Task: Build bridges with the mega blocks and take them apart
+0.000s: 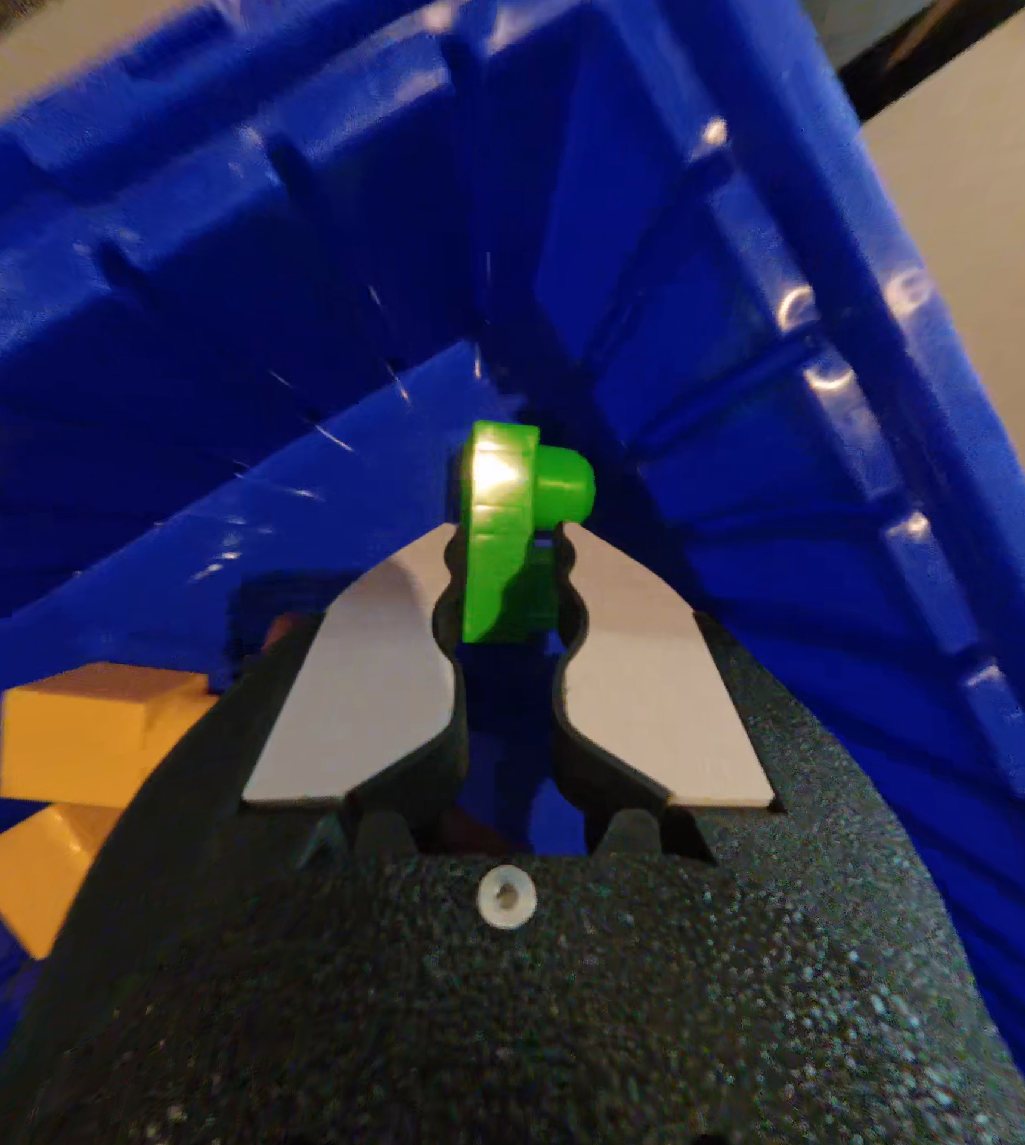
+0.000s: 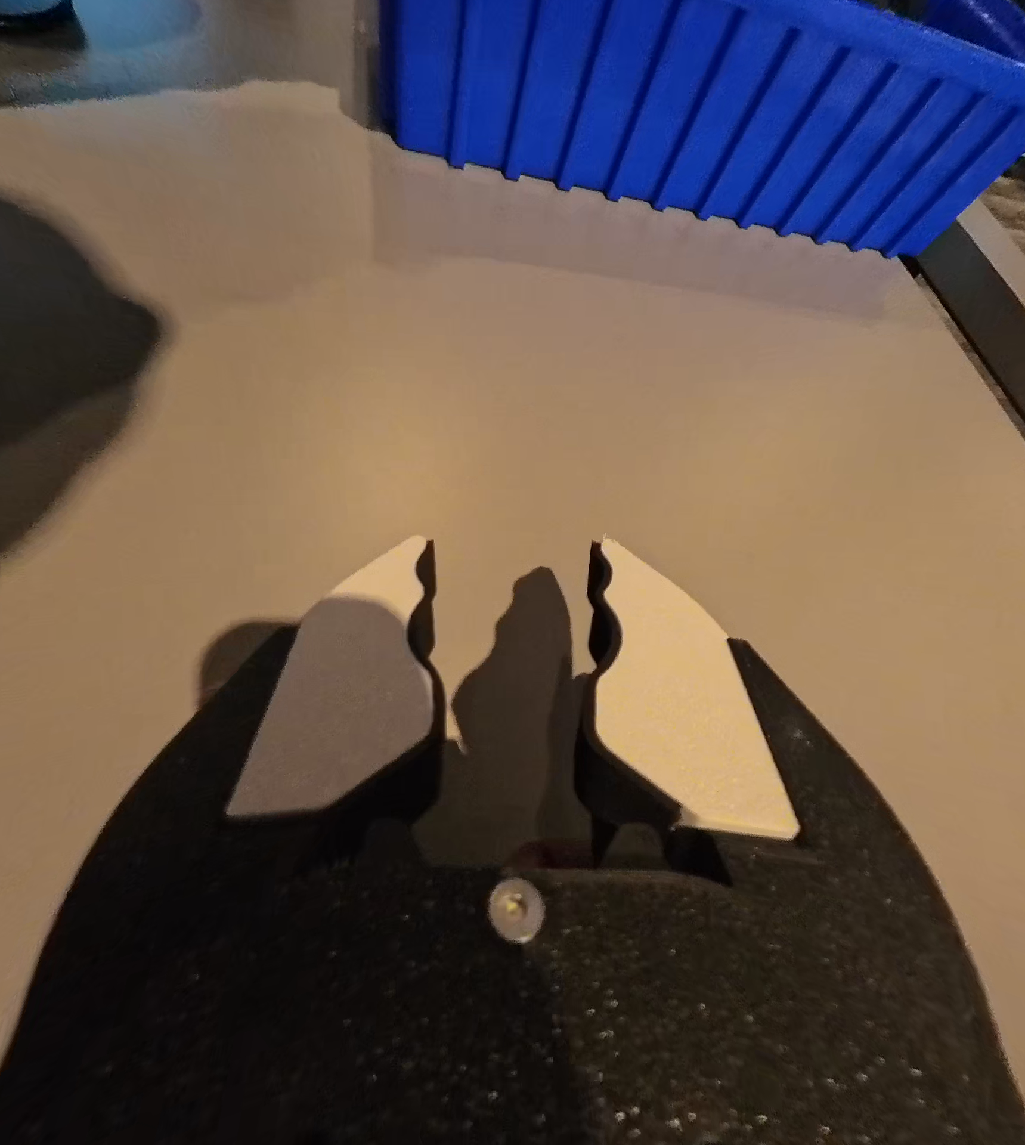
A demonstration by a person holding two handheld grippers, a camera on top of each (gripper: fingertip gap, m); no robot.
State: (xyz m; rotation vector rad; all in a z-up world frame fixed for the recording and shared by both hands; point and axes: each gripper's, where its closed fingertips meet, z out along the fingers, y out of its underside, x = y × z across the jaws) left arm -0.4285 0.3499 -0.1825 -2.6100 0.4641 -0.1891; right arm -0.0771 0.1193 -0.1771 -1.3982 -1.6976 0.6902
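Inside the blue bin [image 1: 373, 297], the left hand-held gripper [image 1: 506, 576] is clamped on a green block [image 1: 500, 539]; lift straight, clearing the walls. The right hand-held gripper [image 2: 513, 557] hangs apart, empty, over the desk [image 2: 497, 372].

A small bright green block [image 1: 500, 533] is turned on its side, so its round bump points to the right. It is up near the far corner of the blue bin [image 1: 324, 235], pinched between the two tips of the left hand-held gripper [image 1: 505, 579]. Two yellow blocks [image 1: 79, 737] lie low on the bin's left side, one partly on top of the other.
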